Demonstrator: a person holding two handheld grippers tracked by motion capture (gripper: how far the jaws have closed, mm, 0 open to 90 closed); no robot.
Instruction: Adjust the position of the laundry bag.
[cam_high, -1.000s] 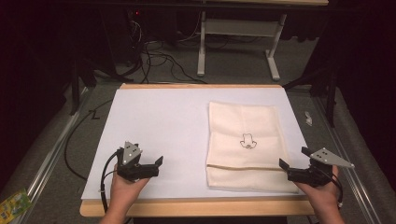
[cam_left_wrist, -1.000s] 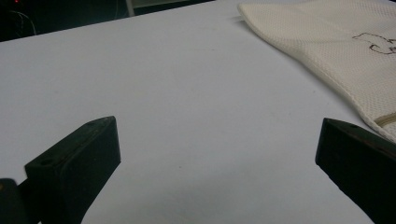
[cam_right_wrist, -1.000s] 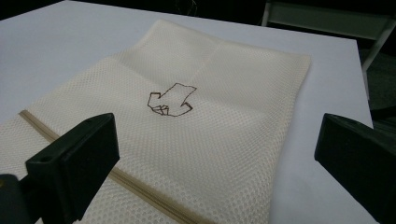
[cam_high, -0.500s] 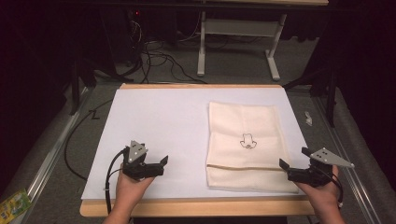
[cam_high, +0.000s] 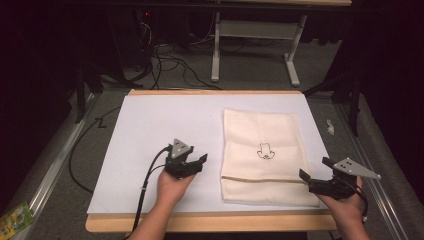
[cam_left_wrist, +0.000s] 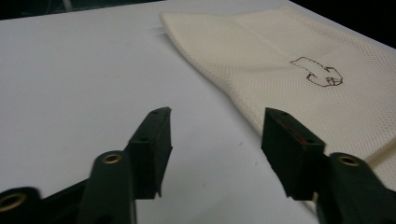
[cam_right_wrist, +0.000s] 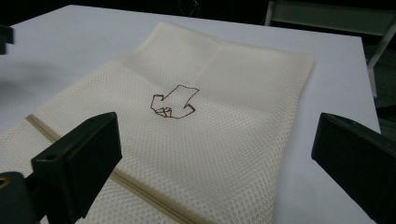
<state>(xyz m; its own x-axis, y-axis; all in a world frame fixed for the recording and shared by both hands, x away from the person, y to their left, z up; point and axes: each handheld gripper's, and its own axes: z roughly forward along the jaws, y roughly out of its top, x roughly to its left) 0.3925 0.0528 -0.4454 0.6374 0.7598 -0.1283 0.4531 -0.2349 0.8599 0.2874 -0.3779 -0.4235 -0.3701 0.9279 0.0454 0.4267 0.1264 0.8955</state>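
I am holding my left gripper and right gripper wide open, aiming low at the bag's edges at nine and five o'clock.

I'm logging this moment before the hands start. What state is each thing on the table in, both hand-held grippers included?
Mesh laundry bag: lying flat on the white sheet, zip band across its near end, untouched.
Left hand-held gripper: jaws open, holding nothing, just left of the bag's edge.
Right hand-held gripper: jaws open wide, holding nothing, at the bag's near right corner.
White sheet: spread flat over the table.
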